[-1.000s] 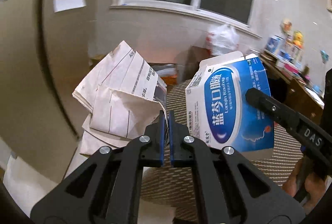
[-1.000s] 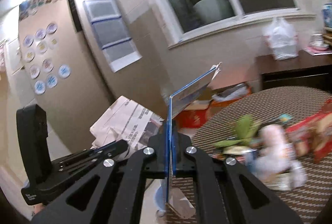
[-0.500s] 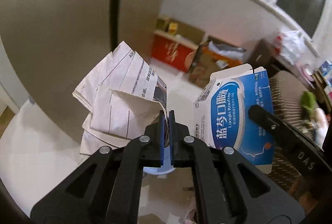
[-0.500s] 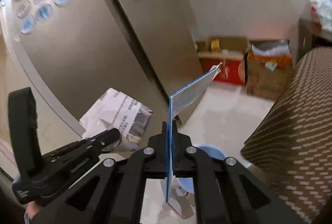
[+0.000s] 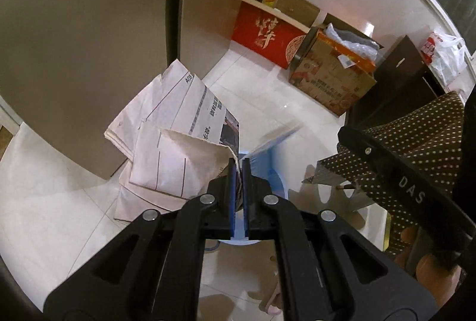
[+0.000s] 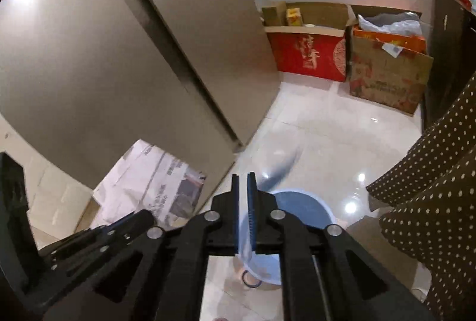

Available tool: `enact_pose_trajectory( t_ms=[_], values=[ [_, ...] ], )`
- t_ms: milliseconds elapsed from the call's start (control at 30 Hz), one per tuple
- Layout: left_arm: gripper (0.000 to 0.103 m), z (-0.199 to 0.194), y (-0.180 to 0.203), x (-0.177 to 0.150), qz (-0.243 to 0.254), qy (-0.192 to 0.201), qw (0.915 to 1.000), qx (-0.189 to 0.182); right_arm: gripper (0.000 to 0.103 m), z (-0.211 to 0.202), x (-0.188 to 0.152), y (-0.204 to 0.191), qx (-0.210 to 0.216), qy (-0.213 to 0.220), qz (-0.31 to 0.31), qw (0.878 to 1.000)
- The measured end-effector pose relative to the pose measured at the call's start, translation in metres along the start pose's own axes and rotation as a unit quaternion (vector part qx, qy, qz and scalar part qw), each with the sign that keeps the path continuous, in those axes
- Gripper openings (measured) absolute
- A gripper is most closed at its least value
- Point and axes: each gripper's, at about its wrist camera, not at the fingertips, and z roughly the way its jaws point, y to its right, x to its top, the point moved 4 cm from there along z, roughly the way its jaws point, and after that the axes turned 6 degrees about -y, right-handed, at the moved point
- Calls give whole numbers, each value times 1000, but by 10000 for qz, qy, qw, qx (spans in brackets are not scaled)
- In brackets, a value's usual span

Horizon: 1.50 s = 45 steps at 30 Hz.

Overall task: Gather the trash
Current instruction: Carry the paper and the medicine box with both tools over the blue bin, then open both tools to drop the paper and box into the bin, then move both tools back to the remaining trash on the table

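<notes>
In the left wrist view, the left tool (image 5: 237, 164) is clenched on a folded newspaper (image 5: 175, 139), pinching a corner of it between its blue pads; the sheets fan out up and to the left of the tips. Directly beyond and below the tips sits a pale blue bin (image 5: 275, 172) on the white tiled floor (image 5: 261, 95), and a blurred blue-and-white box (image 5: 273, 139) hangs in the air just right of the tips, above the bin's mouth. To the far right, the right tool's black body (image 5: 401, 187) reaches in over a dotted brown cloth (image 5: 425, 124), with fingers of a hand (image 5: 428, 267) beneath it. Far ahead stand a red carton (image 5: 267, 35) and a brown cardboard box (image 5: 330, 77). In the right wrist view, the right tool (image 6: 243, 181) is opening: a narrow gap shows between its pads and nothing is pressed there. The box appears only as a faint blue smear (image 6: 282, 166) just ahead and right of the tips, loose in the air over the bin (image 6: 297, 208), which lies straight below the tool. The newspaper (image 6: 154, 187) sits low to the left, with the left tool's black frame (image 6: 89, 237) beneath it.
</notes>
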Motion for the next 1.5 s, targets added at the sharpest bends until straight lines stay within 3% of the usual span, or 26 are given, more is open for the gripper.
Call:
enact_pose_trajectory(
  t_ms=[267, 467, 667, 700, 733, 767, 800, 1200, 1500],
  values=[
    [4, 17, 13, -4, 134, -183, 9997, -94, 27, -22, -1, 5, -355, 286, -86, 9989],
    [4, 6, 34, 1, 329, -80, 9992, -217, 41, -48, 3, 11, -636, 667, -87, 9957],
    [8, -8, 54, 13, 449, 54, 9986, -281, 45, -87, 7, 19, -734, 1230, 18, 9897],
    [16, -10, 56, 15, 417, 64, 9989, -228, 45, -93, 7, 19, -752, 1294, 23, 9887],
    [36, -13, 57, 15, 406, 85, 9990, -187, 46, -99, 8, 20, -759, 1349, 32, 9879],
    [65, -19, 58, 17, 401, 164, 9990, -116, 46, -105, 9, 22, -755, 1396, 49, 9873],
    [69, -25, 60, 18, 394, 292, 9988, -37, 46, -110, 10, 23, -752, 1424, 63, 9869],
    [69, -111, 90, 8, 563, 867, 9945, -167, 49, -193, 5, 23, -676, 1834, 128, 9806],
    [71, -171, 148, -19, 1063, 1185, 9859, -511, 52, -288, -22, 51, -841, 2224, 332, 9707]
  ],
)
